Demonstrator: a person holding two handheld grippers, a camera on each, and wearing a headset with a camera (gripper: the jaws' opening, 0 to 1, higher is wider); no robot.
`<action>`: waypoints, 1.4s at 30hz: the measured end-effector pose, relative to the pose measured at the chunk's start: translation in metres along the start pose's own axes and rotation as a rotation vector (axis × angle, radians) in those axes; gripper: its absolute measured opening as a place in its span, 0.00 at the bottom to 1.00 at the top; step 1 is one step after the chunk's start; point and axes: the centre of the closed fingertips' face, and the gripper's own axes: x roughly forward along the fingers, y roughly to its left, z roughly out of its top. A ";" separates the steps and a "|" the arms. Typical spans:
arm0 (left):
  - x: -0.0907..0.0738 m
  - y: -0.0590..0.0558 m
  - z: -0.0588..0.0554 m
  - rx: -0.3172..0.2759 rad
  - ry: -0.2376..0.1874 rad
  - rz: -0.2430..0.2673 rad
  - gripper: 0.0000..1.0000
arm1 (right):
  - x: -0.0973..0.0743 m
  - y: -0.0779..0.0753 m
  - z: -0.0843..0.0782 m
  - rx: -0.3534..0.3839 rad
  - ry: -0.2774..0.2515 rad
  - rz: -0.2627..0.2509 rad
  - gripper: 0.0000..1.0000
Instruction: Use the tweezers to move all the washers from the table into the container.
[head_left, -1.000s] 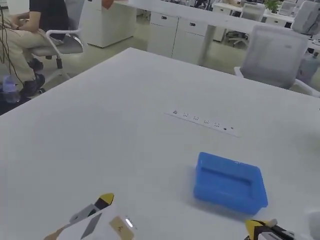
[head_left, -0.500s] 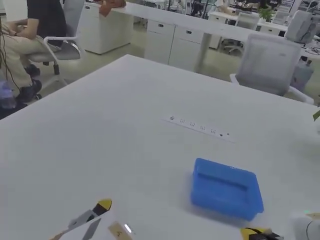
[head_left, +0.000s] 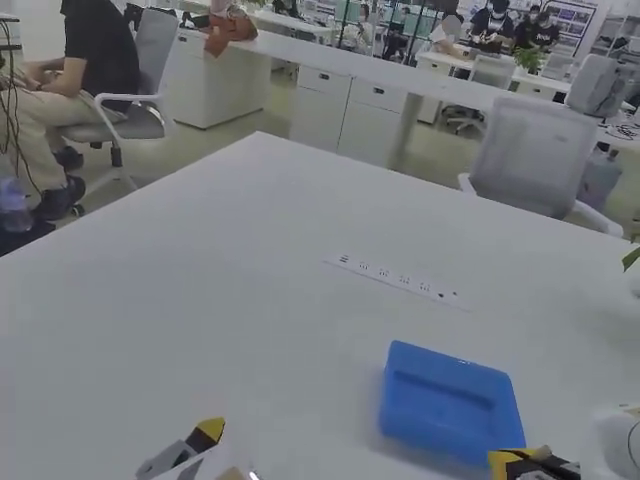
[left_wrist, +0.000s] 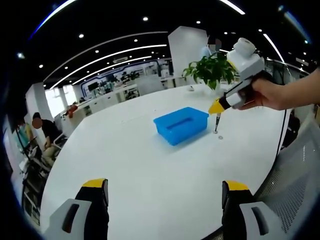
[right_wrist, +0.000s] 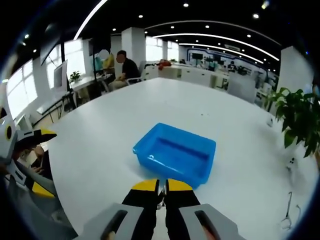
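White table (head_left: 200, 280), blue container (head_left: 450, 400) well inside its edges, right gripper (right_wrist: 161, 186) pinching tweezers (left_wrist: 216, 124)

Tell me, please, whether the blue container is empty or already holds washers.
Empty, as far as visible: the container shows a bare blue floor in the right gripper view.

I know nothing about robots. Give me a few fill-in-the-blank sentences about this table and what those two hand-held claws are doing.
1. The container on the white table is coloured ___.
2. The left gripper has its jaws wide ___.
3. The right gripper is shut on a thin metal pair of ___.

Missing words: blue; open; tweezers.
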 end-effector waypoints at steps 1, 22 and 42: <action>0.000 0.000 -0.001 -0.001 0.003 0.000 0.97 | -0.001 0.000 0.002 0.002 -0.003 0.001 0.01; -0.002 0.003 0.005 0.000 -0.027 0.016 0.97 | -0.007 -0.012 0.039 0.053 -0.046 0.009 0.00; 0.001 0.001 -0.001 0.012 0.007 0.011 0.96 | 0.029 -0.044 0.060 0.070 -0.103 -0.070 0.01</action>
